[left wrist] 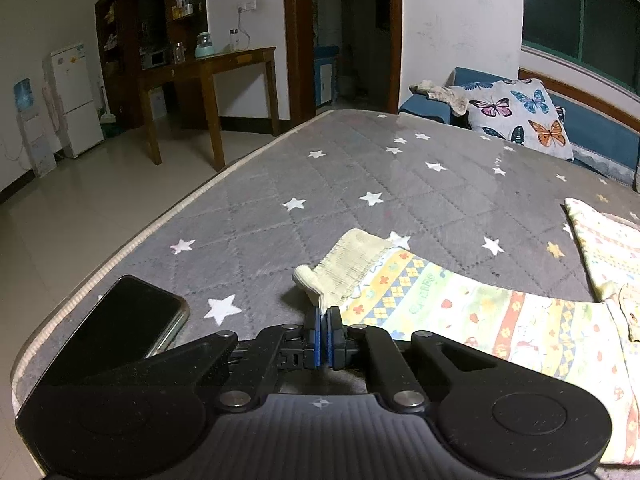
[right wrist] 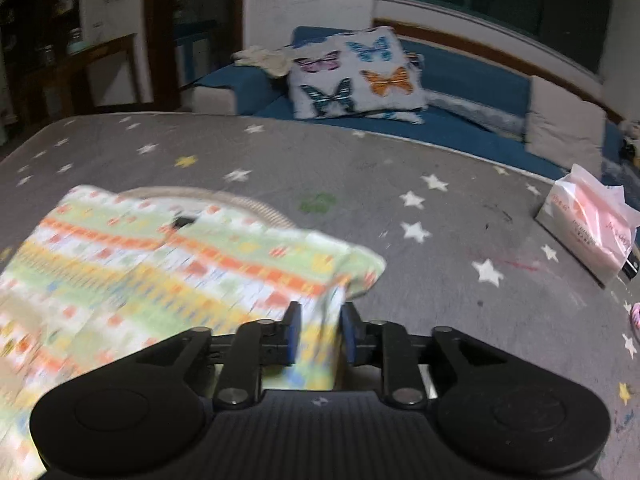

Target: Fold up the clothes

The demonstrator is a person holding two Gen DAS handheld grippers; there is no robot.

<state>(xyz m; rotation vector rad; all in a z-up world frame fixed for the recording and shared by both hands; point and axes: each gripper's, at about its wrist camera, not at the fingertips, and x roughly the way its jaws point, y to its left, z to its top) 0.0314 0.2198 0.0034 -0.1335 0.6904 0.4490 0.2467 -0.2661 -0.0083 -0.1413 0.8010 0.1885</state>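
A small patterned garment (left wrist: 472, 312) with yellow, orange and green bands lies on the grey star-print mattress (left wrist: 360, 168). My left gripper (left wrist: 324, 314) is shut on its pale ribbed cuff (left wrist: 352, 266), which is lifted a little off the bed. In the right wrist view the same garment (right wrist: 160, 264) spreads to the left, blurred by motion. My right gripper (right wrist: 319, 316) has its jaws partly apart with a fold of the garment's edge between the blue pads (right wrist: 294, 328). The cloth fills the gap.
A black phone (left wrist: 128, 316) lies near the mattress's left edge. A tissue pack (right wrist: 588, 224) sits at the right of the bed. A butterfly pillow (right wrist: 356, 76) rests on the blue sofa (right wrist: 472, 80) behind. A wooden table (left wrist: 208, 76) and fridge stand across the tiled floor.
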